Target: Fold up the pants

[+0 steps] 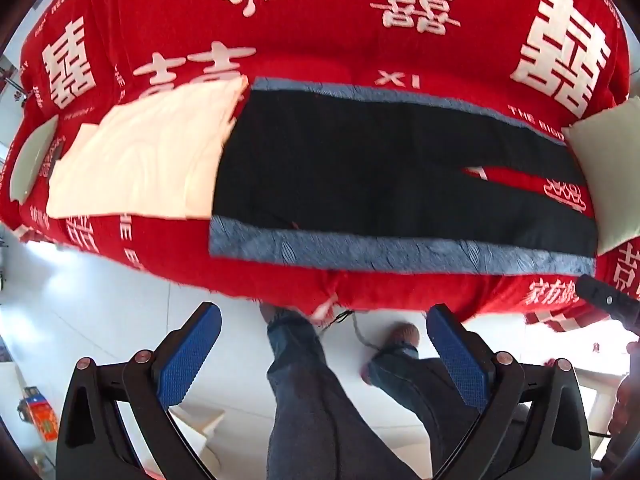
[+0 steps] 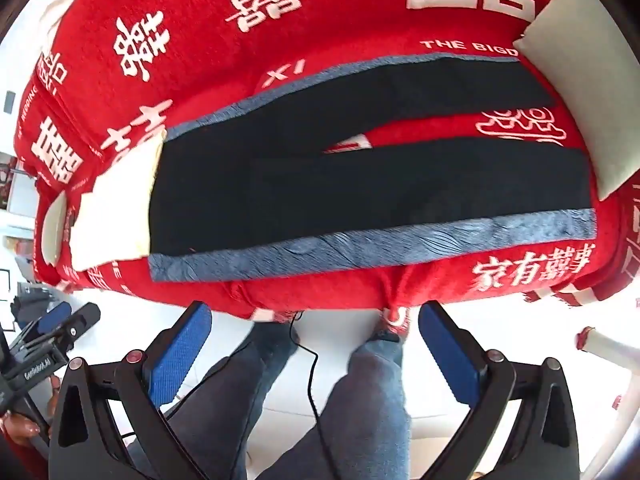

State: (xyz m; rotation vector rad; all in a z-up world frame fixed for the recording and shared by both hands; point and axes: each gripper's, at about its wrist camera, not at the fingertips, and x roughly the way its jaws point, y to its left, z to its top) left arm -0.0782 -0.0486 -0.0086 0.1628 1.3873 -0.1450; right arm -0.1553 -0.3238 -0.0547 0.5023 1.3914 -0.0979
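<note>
Black pants (image 1: 360, 168) with grey-blue side stripes lie spread flat on a red cover, waist at the left, legs parted toward the right. They also show in the right wrist view (image 2: 320, 184). My left gripper (image 1: 324, 344) is open and empty, held above the floor in front of the near edge, short of the pants. My right gripper (image 2: 316, 340) is open and empty too, likewise in front of the near stripe (image 2: 360, 244). The left gripper also appears at the left of the right wrist view (image 2: 56, 328).
A cream cloth (image 1: 140, 160) lies left of the pants, overlapped by the waist. Pale cushions sit at the right (image 1: 608, 168) and left (image 1: 32, 160). The red cover (image 1: 340, 20) has white characters. The person's legs (image 1: 312, 392) and a cable (image 2: 312, 380) are below.
</note>
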